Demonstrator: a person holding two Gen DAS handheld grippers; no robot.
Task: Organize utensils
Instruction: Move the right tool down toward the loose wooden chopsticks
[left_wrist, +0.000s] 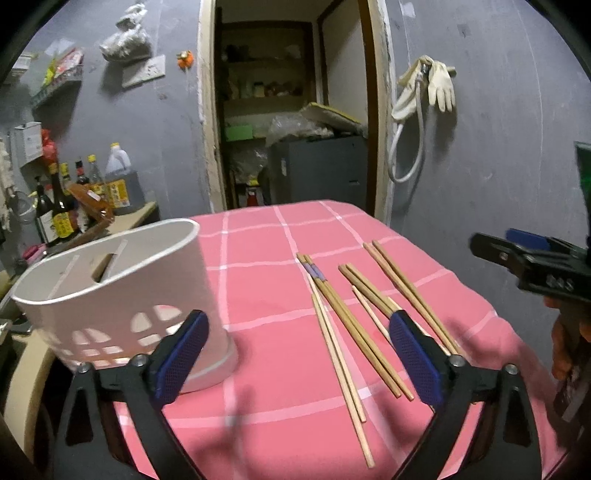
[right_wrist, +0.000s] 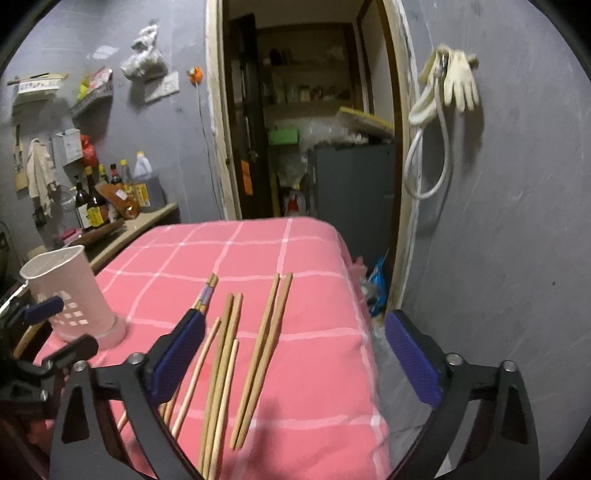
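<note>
While the left wrist camera looked across the pink checked desk (left_wrist: 258, 258), the left tool (left_wrist: 299, 354) stood open above it, with nothing pressed between its blue pads (left_wrist: 415, 358). A white utensil holder (left_wrist: 122, 295) with cut-out holes stood upright near the desk's left edge, just behind the left pad. Several wooden chopsticks (left_wrist: 351, 325) lay loose on the cloth toward the right side, roughly side by side, one pair bound with a purple band (left_wrist: 316, 272). At the right edge of this view the right tool (left_wrist: 532, 266) showed from the side, held by a hand (left_wrist: 565, 343).

From the right wrist camera, the right tool (right_wrist: 295, 362) also stood open and empty, its left pad over the chopsticks (right_wrist: 225, 362) and its right pad past the desk's (right_wrist: 317, 332) right edge. The chopsticks lay lengthwise between centre and right edge, well apart from the utensil holder (right_wrist: 70, 291) at the left edge. Part of the left tool (right_wrist: 44, 314) showed beside the holder.
</note>
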